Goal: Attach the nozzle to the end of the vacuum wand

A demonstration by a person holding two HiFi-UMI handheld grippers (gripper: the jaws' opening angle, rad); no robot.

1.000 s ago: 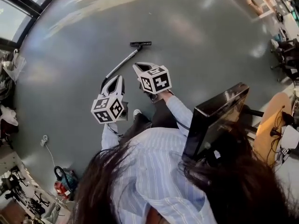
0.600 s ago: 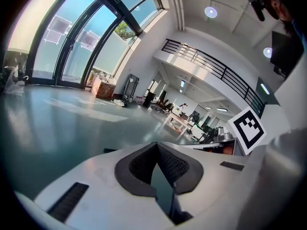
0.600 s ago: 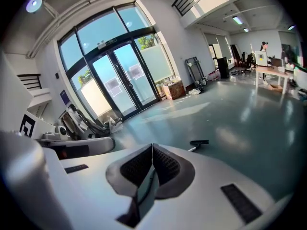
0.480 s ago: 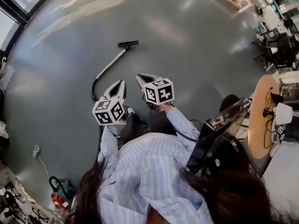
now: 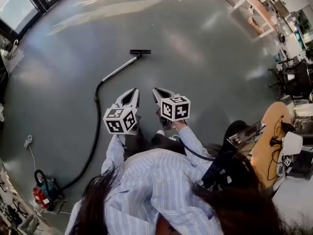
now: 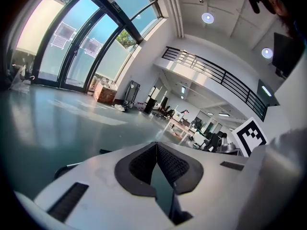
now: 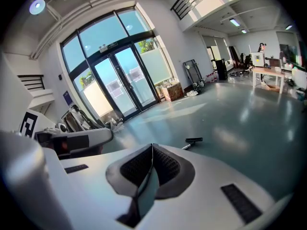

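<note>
A silver vacuum wand [image 5: 119,69] lies on the grey floor ahead of me. A black nozzle [image 5: 140,51] sits crosswise at its far end; I cannot tell if the two are joined. A black hose [image 5: 91,146] curves back from the wand to a red and teal vacuum body [image 5: 42,192]. My left gripper [image 5: 132,92] and right gripper [image 5: 158,91] hover side by side, short of the wand, both shut and empty. The right gripper view shows the nozzle [image 7: 194,140] beyond its shut jaws [image 7: 152,147]. In the left gripper view its jaws [image 6: 156,145] meet over bare floor.
A round wooden table [image 5: 272,133] and a dark screen [image 5: 246,131] stand close on my right. Desks and chairs [image 5: 288,75] fill the far right. Glass doors [image 7: 120,85] line the far wall. A loose white cable [image 5: 28,143] lies on the floor at the left.
Both grippers have travelled across the floor with the person and stayed shut. The head view has swung, bringing the long hose and vacuum body into sight at lower left.
</note>
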